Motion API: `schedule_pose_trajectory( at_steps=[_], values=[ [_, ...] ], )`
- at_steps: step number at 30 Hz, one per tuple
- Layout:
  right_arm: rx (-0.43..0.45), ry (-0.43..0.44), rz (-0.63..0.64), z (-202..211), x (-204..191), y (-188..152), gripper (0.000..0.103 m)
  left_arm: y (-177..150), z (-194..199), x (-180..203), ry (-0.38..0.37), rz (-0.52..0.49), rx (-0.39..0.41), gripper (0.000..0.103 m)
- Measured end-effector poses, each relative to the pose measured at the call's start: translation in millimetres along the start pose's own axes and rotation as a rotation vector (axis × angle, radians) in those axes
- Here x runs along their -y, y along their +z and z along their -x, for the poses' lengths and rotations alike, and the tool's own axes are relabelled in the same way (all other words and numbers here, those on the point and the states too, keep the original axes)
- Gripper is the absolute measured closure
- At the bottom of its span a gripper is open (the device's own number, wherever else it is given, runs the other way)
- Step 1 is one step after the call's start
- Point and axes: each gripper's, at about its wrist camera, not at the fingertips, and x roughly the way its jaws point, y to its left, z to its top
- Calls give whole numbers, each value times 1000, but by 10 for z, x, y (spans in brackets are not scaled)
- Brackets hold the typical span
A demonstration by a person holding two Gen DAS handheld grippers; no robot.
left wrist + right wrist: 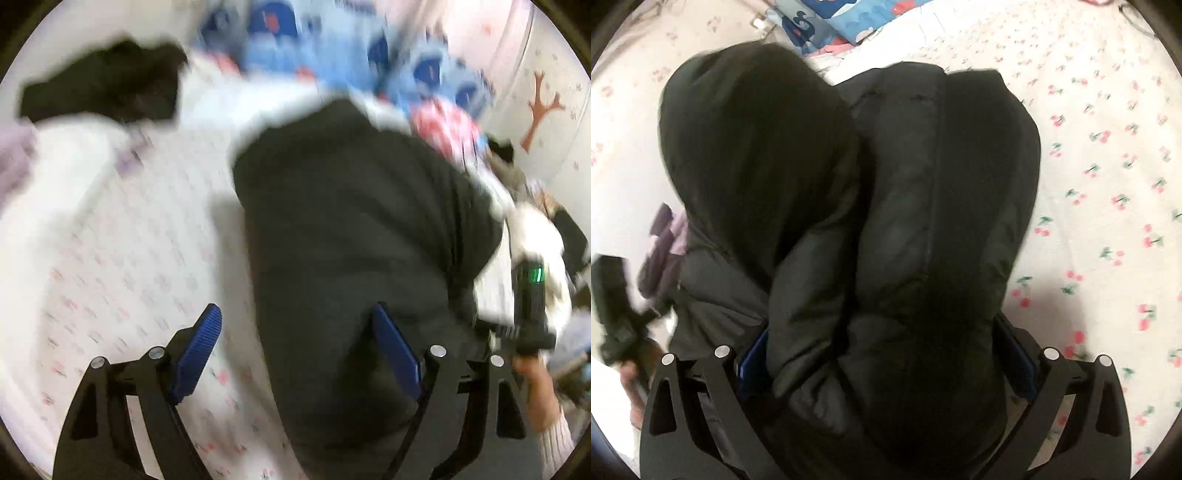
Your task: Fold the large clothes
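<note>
Jacket (354, 258), black and padded, fills the middle and right of the left wrist view, which is blurred. It lies on the bed (122, 258), whose sheet is white with small pink flowers. The left claw (299, 354) is wide open, its blue pads well apart. The left pad hangs over bare sheet; the right pad stands against the jacket, though I cannot tell whether it touches. Nothing sits between the pads but the jacket's left edge and sheet. At far left lies a second dark garment (107, 88) on white bedding. Beyond the jacket, far centre, a blue patterned quilt (306, 48) is smeared by motion. At right, a hand (535, 391) holds the other device, with a green light on it. A wall sticker (539, 110) shaped like a brown branch shows at far right.

In the right wrist view the jacket (886, 221) is bunched in thick folds, rising from the near edge up past the middle, over the bed (1108, 184). The right claw (882, 358) is clamped on the jacket: a fat roll of padded cloth fills the whole gap between its blue pads, which are mostly hidden by the fabric. At near left the other device is a dark blur, with a purple cloth (665, 251) just beyond it. The quilt (834, 18) lies at the far edge.
</note>
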Motion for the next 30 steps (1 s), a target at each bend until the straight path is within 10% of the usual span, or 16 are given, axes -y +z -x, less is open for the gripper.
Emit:
schedule_pose_trajectory(
  at_steps=[4,10,14,18,21,30],
  values=[
    [40,-61,57,361,-211,-87,6,179,-131,374,-122,-57,33,22],
    [353,-77,244,1122,-787,90,6,-205,-606,854,-77,-278,-16,21],
    [277,176,230,825,-996,583,6,-315,-534,1021,-95,-352,-18,17],
    [224,-142,39,179,-356,872,6,-217,-561,980,-156,-320,-18,17],
    [185,-74,-155,-241,220,617,7,-163,-518,907,-257,-287,-36,16],
    [220,-177,-31,312,-127,207,7,-89,-357,737,-274,-231,-27,16]
  ],
)
